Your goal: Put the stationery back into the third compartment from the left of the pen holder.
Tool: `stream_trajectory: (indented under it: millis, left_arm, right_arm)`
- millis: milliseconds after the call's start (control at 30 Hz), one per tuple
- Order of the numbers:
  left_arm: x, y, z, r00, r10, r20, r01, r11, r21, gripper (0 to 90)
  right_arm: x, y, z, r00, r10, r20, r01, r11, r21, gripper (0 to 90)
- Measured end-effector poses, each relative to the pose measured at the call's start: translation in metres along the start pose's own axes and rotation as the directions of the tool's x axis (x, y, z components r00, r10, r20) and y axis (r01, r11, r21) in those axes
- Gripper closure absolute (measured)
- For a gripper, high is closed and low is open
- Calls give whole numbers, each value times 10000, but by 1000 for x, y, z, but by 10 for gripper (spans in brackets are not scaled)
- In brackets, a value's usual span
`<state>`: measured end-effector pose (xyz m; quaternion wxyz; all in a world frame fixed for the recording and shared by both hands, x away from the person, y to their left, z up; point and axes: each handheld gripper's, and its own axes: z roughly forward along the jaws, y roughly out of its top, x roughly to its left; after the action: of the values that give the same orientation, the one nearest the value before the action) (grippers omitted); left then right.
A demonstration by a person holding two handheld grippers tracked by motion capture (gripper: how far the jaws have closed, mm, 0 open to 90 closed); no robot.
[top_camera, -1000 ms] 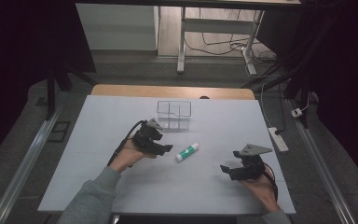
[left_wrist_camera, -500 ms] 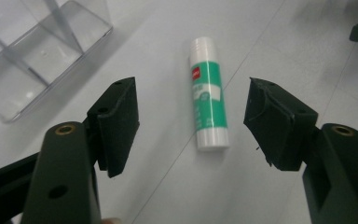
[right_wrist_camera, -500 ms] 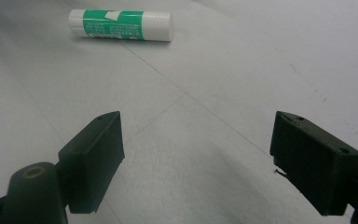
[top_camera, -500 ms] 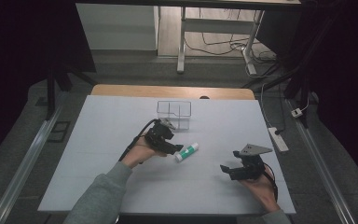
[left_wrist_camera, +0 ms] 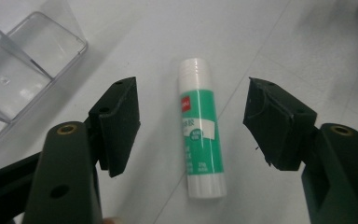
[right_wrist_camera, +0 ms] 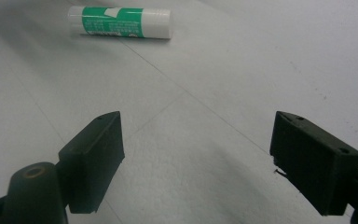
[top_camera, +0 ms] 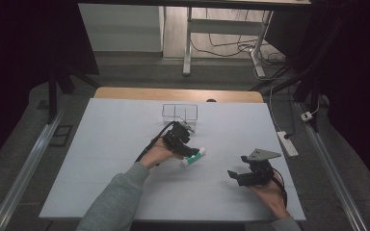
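Left gripper (left_wrist_camera: 191,126), jaws apart, straddles the green-and-white glue stick (left_wrist_camera: 198,130) lying on the table; not gripped. Clear plastic divided box (top_camera: 179,112), farther off, empty. Right gripper (top_camera: 238,175) idle, jaws apart.

Glue stick (top_camera: 193,157) lying flat on the worktop (top_camera: 111,139), mid-board. Clear divided box (top_camera: 179,112) behind it, toward the far edge. Left tongs (left_wrist_camera: 191,116) straddling the stick; right tongs (top_camera: 233,174) well off to the right.

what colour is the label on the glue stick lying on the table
Green with white print, on the white cylindrical glue stick; clearest in the left gripper view.
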<state>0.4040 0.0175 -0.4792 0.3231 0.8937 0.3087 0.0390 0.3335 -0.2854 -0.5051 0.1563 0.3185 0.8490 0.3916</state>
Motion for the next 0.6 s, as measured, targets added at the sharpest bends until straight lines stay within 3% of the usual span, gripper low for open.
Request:
stream_trajectory:
  millis: [233, 600]
  left_arm:
    - [3, 2, 13, 10000, -7, 33, 6, 9994, 345, 354]
    - [0, 15, 31, 9998, 146, 123, -152, 9986, 497, 354]
  right_arm:
    - [0, 0, 0, 10000, -11, 11, 11, 10000, 68, 168]
    - [0, -1, 1, 10000, -30, 55, 29, 9999, 155, 168]
